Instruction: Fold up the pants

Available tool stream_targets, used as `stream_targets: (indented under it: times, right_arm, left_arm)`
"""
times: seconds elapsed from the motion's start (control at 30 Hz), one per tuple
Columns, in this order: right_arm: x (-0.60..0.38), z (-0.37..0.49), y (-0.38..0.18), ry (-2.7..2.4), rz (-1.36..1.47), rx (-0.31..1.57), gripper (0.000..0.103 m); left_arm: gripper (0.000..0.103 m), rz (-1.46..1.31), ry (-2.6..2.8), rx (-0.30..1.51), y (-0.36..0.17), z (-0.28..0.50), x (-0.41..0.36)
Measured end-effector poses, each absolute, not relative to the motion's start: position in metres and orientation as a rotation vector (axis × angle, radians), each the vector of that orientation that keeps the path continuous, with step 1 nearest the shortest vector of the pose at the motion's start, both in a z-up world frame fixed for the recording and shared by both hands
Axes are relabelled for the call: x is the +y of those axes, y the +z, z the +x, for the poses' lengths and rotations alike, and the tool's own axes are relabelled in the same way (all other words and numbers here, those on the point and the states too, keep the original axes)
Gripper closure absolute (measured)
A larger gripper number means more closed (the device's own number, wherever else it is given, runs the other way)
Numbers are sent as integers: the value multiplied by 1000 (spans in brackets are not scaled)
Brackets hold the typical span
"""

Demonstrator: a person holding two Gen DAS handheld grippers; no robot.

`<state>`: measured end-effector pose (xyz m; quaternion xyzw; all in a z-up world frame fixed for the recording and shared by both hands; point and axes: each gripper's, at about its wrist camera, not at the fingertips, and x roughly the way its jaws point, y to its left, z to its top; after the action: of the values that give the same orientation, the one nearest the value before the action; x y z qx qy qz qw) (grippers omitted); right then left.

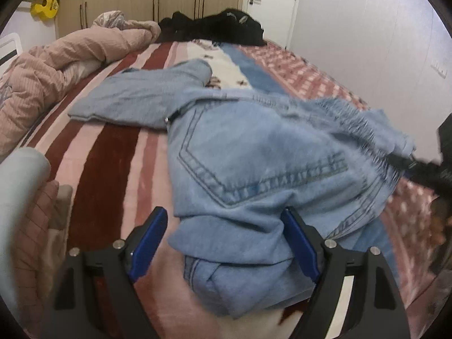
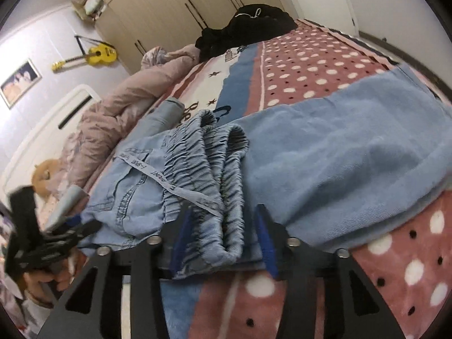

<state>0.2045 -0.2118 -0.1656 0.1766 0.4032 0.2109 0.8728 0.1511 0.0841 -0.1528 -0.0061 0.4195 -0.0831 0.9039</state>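
Both grippers, left (image 1: 226,237) and right (image 2: 223,234), sit wide apart around the near edge of the pants (image 1: 254,152), holding nothing. If they close on just one layer, the fold may slide crooked on the bed (image 1: 107,152).

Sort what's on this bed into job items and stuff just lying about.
Job:
- light blue denim pants
- left claw, open around the fabric
- right claw, open around the waistband

Lying about:
- pink quilt
- black clothes pile
- yellow toy guitar
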Motion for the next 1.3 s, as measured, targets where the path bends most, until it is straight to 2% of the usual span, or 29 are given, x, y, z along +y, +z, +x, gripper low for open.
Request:
stream_targets:
  times: [0.2,0.27,0.5,0.7,0.77,0.83,0.9,0.93,1.0,1.13,1.3]
  right_arm:
    - [-268,184,-151,361,463,791,51]
    - [-289,180,-151,336,515,784,44]
    - [-355,186,-172,235,744,813,30]
    - [-380,208,-184,172,820,754,31]
    - [-384,218,-185,155,827,742,34]
    - [-387,228,-186,123,834,739,44]
    - [-389,234,-186,89,809,751,62]
    - [-389,237,-186,76,795,761,76]
    - [-389,240,-186,59,778,772,91]
    - [-380,232,-167,46,698,716,98]
    - [-337,223,-111,109,537,598,100]
  left_arm:
    - [20,-48,-156,868,-151,149,89]
    - [20,-52,-153,835,-141,145,90]
    - [20,-82,-187,768,-110,134,88]
    - [20,-87,-188,761,-105,134,85]
    - [20,-90,-183,759,-105,133,86]
    - [20,-106,-178,751,-104,133,89]
    - [20,-115,-178,749,-103,133,92]
    - [20,-117,-177,747,-101,134,93]
    - [20,-119,-176,738,-99,133,95]
    - [20,-136,-180,719,-93,130,102]
    - [20,-162,-182,703,-89,125,110]
